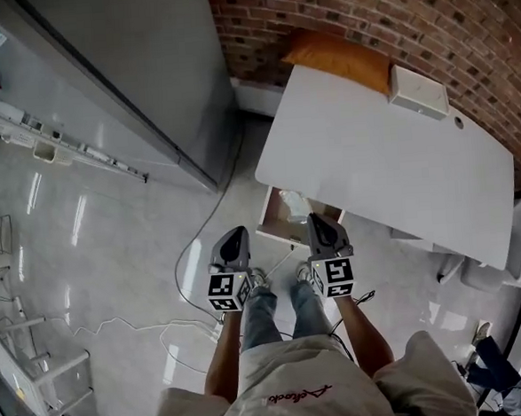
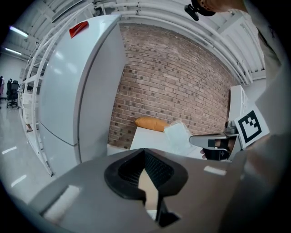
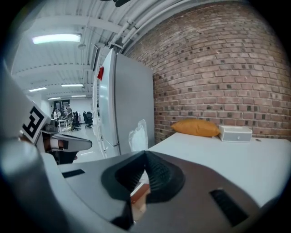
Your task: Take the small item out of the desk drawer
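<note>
Right gripper (image 3: pixel 145 154) is clenched on a clear plastic bag (image 3: pixel 137 134). The bag sticks up from the jaw tips, over the open drawer (image 1: pixel 268 213) at the near-left corner of the white desk (image 1: pixel 391 167). Left gripper (image 2: pixel 144 154) is clenched too, with nothing in it, just left of the right one. Orange cushion (image 1: pixel 339 59) and white box (image 1: pixel 419 91) sit at the desk's far edge.
</note>
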`<state>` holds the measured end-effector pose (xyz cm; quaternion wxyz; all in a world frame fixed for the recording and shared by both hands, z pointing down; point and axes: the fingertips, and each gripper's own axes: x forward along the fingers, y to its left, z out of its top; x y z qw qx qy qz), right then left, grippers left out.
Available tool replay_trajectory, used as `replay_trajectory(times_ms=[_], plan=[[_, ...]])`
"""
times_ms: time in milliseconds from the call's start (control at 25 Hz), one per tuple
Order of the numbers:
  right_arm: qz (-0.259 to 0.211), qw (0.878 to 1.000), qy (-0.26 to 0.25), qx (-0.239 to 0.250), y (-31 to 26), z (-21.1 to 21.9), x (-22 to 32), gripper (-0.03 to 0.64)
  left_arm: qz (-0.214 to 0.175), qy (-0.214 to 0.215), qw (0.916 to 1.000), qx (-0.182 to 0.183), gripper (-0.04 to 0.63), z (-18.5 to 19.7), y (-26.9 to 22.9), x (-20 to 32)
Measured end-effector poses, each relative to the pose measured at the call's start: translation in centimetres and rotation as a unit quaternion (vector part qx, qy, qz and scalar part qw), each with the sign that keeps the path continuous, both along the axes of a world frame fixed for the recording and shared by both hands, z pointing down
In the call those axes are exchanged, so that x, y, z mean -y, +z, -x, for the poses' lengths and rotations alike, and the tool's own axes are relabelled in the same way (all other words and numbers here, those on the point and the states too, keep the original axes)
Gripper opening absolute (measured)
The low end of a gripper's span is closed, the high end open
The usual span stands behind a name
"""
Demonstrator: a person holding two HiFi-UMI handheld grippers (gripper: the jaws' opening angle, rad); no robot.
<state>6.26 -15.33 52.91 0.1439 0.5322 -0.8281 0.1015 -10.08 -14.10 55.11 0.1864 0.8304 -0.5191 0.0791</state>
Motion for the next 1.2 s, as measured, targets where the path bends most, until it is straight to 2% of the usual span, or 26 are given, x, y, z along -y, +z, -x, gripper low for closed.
replay_trajectory(times_ms=[760, 1200], plan=[[-0.075, 0.997, 0.021, 0.003, -11.7, -2.0, -0.7, 0.012, -0.095, -0.007, 0.9954, 0.007, 0.009, 0.0, -13.7, 1.0], [-0.102, 0.995, 0.020, 0.004, -15.1, -1.6, -0.4, 0.012, -0.129, -0.018, 0.9914, 0.015, 0.009, 1.4, -17.9, 2.0]])
